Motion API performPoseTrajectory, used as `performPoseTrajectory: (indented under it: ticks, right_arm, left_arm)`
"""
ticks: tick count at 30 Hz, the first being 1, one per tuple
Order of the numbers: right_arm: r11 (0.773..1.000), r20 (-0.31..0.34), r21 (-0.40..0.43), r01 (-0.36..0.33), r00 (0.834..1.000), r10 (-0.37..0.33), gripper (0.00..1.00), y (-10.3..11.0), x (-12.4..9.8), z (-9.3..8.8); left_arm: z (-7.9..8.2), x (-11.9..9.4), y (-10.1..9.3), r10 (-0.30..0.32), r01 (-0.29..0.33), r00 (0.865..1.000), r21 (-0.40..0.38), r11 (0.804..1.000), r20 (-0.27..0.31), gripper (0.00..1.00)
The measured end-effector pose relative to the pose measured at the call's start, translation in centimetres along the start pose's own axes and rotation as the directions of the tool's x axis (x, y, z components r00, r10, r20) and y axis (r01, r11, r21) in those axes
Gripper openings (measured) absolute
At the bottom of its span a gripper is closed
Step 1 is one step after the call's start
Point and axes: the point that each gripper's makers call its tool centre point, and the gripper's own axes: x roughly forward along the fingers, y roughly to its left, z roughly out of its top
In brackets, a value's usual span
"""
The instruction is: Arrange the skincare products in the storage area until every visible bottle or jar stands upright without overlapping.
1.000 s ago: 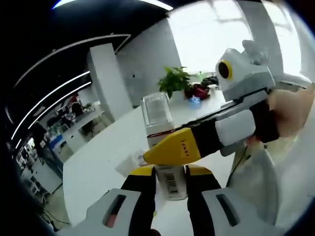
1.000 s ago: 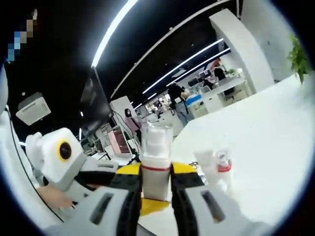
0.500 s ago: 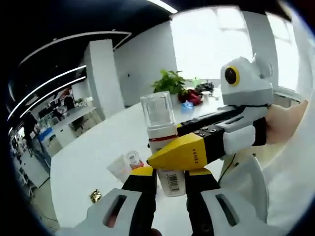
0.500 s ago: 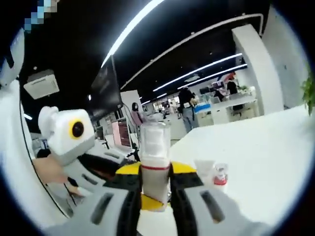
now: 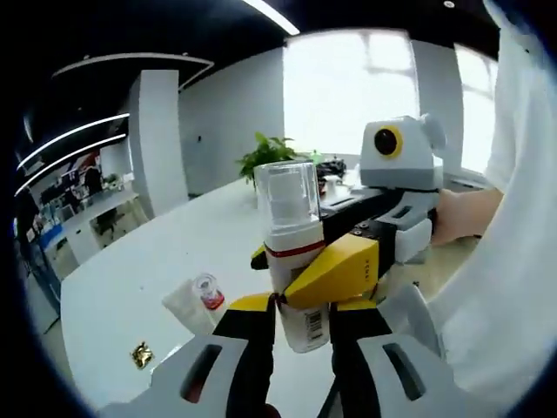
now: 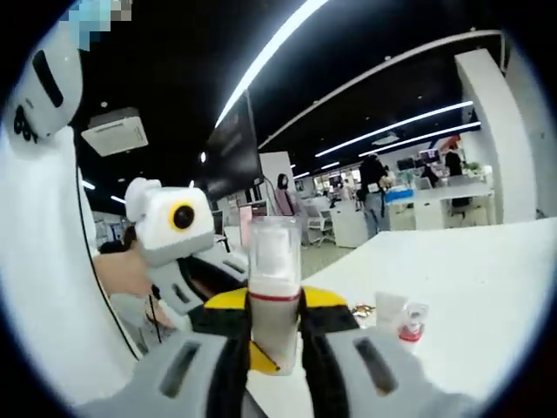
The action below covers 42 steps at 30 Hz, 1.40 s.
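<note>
A white pump bottle (image 5: pixel 291 252) with a clear cap and a red band is held upright in the air above the white table (image 5: pixel 130 279). My left gripper (image 5: pixel 300 309) is shut on its lower body near the barcode label. My right gripper (image 5: pixel 335 272) reaches in from the right and clamps the same bottle just below the red band. In the right gripper view the bottle (image 6: pixel 274 287) stands between the yellow-tipped jaws of my right gripper (image 6: pixel 275 305), shut on it, and the left gripper (image 6: pixel 187 239) comes in from the left. A small red-capped tube (image 5: pixel 196 300) lies on the table.
The red-capped tube (image 6: pixel 402 318) lies on its side on the white table (image 6: pixel 487 279). A small gold item (image 5: pixel 141 354) rests near the table's front edge. A potted plant (image 5: pixel 270 157) stands at the far end. A person's hand (image 5: pixel 461 213) and white sleeve are close on the right.
Both cameras have swung and levelled out, so the room has shifted in both views. The bottle stays clamped between both grippers throughout.
</note>
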Motion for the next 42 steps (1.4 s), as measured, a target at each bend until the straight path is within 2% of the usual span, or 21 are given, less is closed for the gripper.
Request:
performPoseTrajectory:
  ticks: [3, 4, 5, 6, 7, 10, 16, 19, 21, 23, 28, 32, 35, 38, 39, 41, 42]
  right_arm:
    - [0.998, 0.018, 0.003, -0.068, 0.998, 0.068, 0.2, 0.7, -0.4, 0.8]
    - [0.993, 0.022, 0.003, -0.116, 0.993, 0.116, 0.2, 1.2, -0.5, 1.1]
    - [0.993, 0.017, -0.009, -0.118, 0.993, 0.119, 0.2, 1.2, -0.6, 1.1]
    - [0.99, -0.021, -0.06, -0.129, 0.992, 0.128, 0.2, 1.2, -0.8, 0.9]
    - [0.987, -0.038, -0.069, -0.145, 0.989, 0.143, 0.2, 1.4, -0.8, 0.8]
    - [0.98, -0.001, -0.028, -0.196, 0.981, 0.196, 0.2, 1.7, -1.2, 1.8]
    - [0.964, 0.026, 0.021, -0.265, 0.964, 0.264, 0.2, 2.0, -1.8, 2.6]
    - [0.938, 0.053, 0.043, -0.345, 0.938, 0.343, 0.2, 3.3, -2.1, 3.2]
    - [0.909, 0.06, 0.048, -0.415, 0.909, 0.412, 0.2, 4.6, -2.3, 3.6]
    - [0.888, 0.054, 0.042, -0.457, 0.889, 0.455, 0.2, 5.5, -2.3, 3.7]
    - [0.874, 0.059, 0.038, -0.484, 0.875, 0.481, 0.2, 6.3, -1.7, 3.9]
    - [0.876, 0.087, 0.046, -0.481, 0.875, 0.476, 0.2, 6.2, -1.5, 4.2]
    - [0.881, 0.095, 0.041, -0.471, 0.88, 0.466, 0.2, 6.1, -1.4, 4.3]
    - [0.901, 0.112, 0.043, -0.431, 0.899, 0.424, 0.2, 5.4, -1.1, 4.7]
    - [0.918, 0.115, 0.052, -0.393, 0.916, 0.385, 0.21, 4.7, -0.8, 4.7]
    - [0.938, 0.116, 0.054, -0.343, 0.935, 0.336, 0.22, 3.8, -0.5, 4.6]
    - [0.953, 0.119, 0.068, -0.295, 0.951, 0.286, 0.22, 2.8, -0.1, 4.4]
  left_arm:
    - [0.8, -0.5, -0.6, -0.046, 0.046, 0.998, -0.021, 0.999, 0.034, 0.21]
    - [1.1, -0.6, -0.9, -0.065, 0.066, 0.997, -0.029, 0.997, 0.045, 0.22]
    - [1.6, -0.8, -1.2, -0.087, 0.091, 0.993, -0.044, 0.995, 0.074, 0.21]
    - [1.7, -1.0, -1.2, -0.091, 0.095, 0.993, -0.044, 0.995, 0.079, 0.21]
    - [1.9, -1.1, -1.3, -0.095, 0.098, 0.992, -0.03, 0.995, 0.08, 0.21]
    - [1.8, -1.4, -1.7, -0.117, 0.119, 0.991, -0.021, 0.993, 0.069, 0.21]
    - [1.9, -1.9, -2.5, -0.158, 0.159, 0.985, -0.015, 0.987, 0.071, 0.22]
    - [1.9, -2.1, -3.6, -0.214, 0.216, 0.974, -0.02, 0.976, 0.074, 0.23]
    - [2.0, -2.2, -4.3, -0.249, 0.251, 0.965, -0.025, 0.968, 0.08, 0.24]
    - [2.1, -2.3, -5.0, -0.291, 0.294, 0.953, -0.032, 0.955, 0.086, 0.26]
    - [2.3, -2.5, -5.8, -0.321, 0.324, 0.943, -0.02, 0.946, 0.09, 0.22]
    - [2.6, -2.6, -5.4, -0.296, 0.304, 0.947, -0.052, 0.951, 0.125, 0.2]
    - [2.7, -2.5, -5.2, -0.268, 0.276, 0.955, -0.052, 0.96, 0.126, 0.19]
    - [3.0, -2.2, -4.4, -0.202, 0.21, 0.972, -0.053, 0.976, 0.124, 0.19]
    - [3.0, -2.0, -3.5, -0.149, 0.157, 0.982, -0.062, 0.986, 0.117, 0.19]
    - [2.8, -1.7, -2.1, -0.068, 0.074, 0.993, -0.057, 0.996, 0.096, 0.19]
    - [2.6, -1.6, -1.3, -0.026, 0.031, 0.996, -0.062, 0.998, 0.081, 0.19]
